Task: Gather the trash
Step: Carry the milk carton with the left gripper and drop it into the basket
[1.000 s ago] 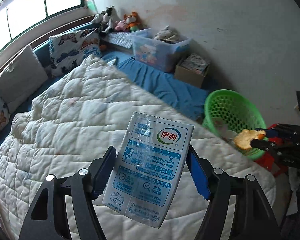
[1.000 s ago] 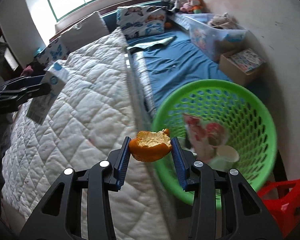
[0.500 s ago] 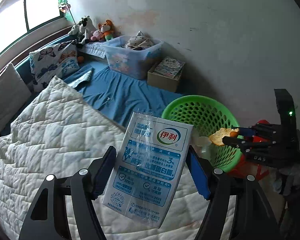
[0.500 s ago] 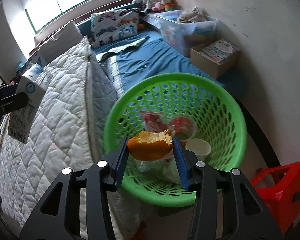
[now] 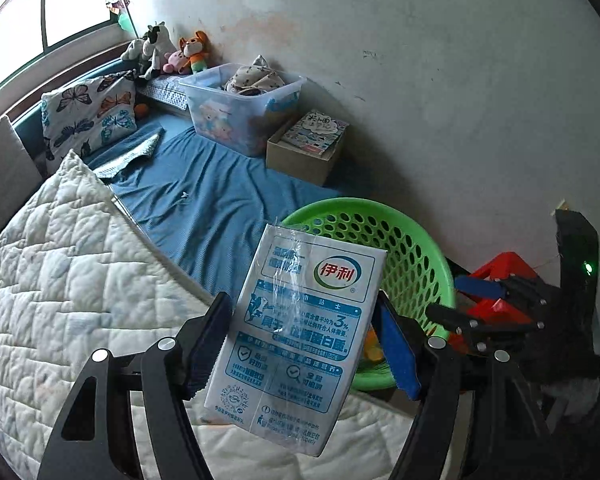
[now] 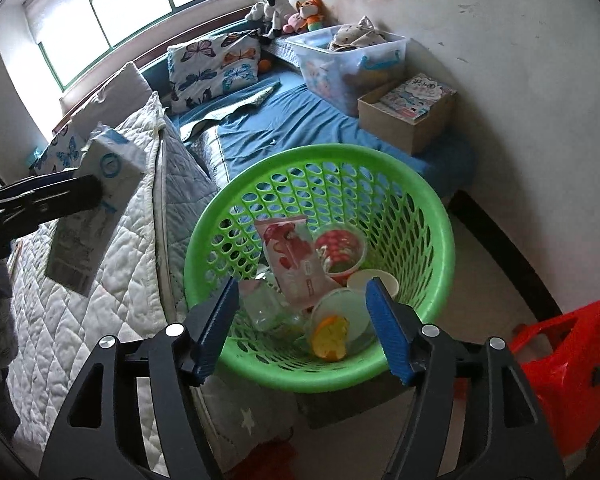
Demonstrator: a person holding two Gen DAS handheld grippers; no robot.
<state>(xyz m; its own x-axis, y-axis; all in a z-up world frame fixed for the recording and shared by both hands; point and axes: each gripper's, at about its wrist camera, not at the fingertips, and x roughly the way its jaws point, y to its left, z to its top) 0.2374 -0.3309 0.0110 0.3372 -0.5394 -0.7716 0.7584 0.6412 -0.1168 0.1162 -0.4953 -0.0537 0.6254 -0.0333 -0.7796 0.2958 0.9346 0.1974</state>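
Holding: the left gripper (image 5: 302,346) pinched the milk carton (image 5: 296,344) between its blue pads.
Carton axis: long axis ran near upright, logo end up, top tilted right.
Carton place: it hung above the white quilt (image 5: 72,292), just beside the green basket (image 5: 416,256).
Right gripper (image 6: 302,328): jaws spread wide, nothing between them, above the basket (image 6: 428,344).
Orange peel (image 6: 330,336): lay in the basket among cups and a wrapper.
Room: blue bedsheet (image 5: 216,200), plain wall, red stool (image 6: 572,356) beside the basket.

The basket (image 6: 428,216) stood at the bed's (image 6: 300,120) foot, a stool (image 6: 572,360) to its right, peel (image 6: 331,336) inside.
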